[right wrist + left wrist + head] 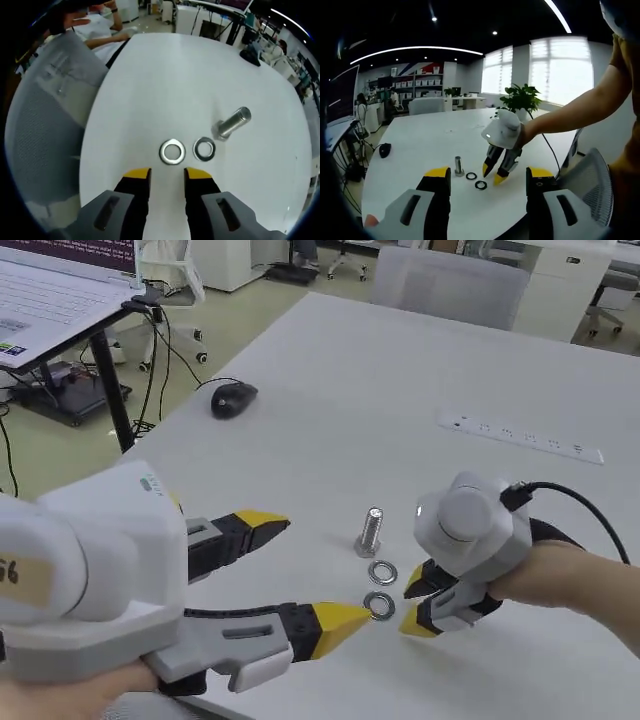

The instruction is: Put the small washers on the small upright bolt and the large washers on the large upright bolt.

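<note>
**Right tool poised at the washers, nothing gripped**

The right tool (412, 605) is released. Its jaws stand a small gap apart with nothing between them, tips angled down at the surface (400, 390). The near washer (172, 151) lies flat just ahead of that gap. The far washer (204, 148) lies beside it, next to the upright bolt (232, 122). The left tool (320, 570) hangs wide open and empty, its lower tip close to the near washer.

Judged from here, the pick is the weak point. A thin washer flat on a smooth surface gives the jaws little edge to bite, so closing could skid it into the far washer or against the bolt. The bolt stands on its head, and a knock could tip it. I cannot tell which washer suits this bolt.

The right gripper view gives the line-up: the near washer sits dead ahead of the jaws. The left gripper view gives the side look: the right tool's tips slant down just beside both washers. Whether they touch the surface I cannot tell.
</note>
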`<act>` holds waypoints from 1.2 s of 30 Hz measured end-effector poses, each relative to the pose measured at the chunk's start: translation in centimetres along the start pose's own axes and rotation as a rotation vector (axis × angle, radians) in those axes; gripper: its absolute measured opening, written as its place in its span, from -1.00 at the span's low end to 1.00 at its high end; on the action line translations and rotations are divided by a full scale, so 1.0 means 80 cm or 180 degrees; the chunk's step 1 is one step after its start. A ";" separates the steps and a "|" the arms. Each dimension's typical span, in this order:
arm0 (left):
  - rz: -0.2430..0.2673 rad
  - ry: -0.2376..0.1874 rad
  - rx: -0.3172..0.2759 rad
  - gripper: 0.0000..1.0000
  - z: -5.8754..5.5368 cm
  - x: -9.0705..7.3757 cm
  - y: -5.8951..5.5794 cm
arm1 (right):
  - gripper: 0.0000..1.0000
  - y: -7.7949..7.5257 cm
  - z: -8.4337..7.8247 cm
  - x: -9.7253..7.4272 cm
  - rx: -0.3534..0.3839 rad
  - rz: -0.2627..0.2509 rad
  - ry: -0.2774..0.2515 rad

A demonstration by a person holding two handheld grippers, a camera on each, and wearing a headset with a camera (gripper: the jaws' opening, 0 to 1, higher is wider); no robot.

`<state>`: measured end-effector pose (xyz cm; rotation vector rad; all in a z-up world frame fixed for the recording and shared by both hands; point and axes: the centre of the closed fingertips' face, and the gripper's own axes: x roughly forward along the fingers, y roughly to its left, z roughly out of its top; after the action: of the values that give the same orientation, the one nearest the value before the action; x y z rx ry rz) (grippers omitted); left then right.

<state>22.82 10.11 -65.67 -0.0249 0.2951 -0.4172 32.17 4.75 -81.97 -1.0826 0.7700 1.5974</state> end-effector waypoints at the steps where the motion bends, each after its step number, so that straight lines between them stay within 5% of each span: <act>1: -0.0002 0.0003 0.0004 0.20 0.000 0.000 0.000 | -0.43 0.000 0.001 0.002 -0.0014 -0.0003 0.0001; 17: -0.0014 -0.0053 -0.0056 0.20 0.001 0.006 0.004 | -0.34 0.000 0.019 0.018 -0.0181 0.0176 0.0087; 36: -0.0010 -0.0028 -0.0029 0.20 0.000 0.012 -0.001 | -0.52 -0.003 0.019 0.017 -0.0311 0.0191 0.0208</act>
<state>23.64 9.61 -65.90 -0.0360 0.2882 -0.4188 31.89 6.67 -82.59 -1.1967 0.7810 1.6717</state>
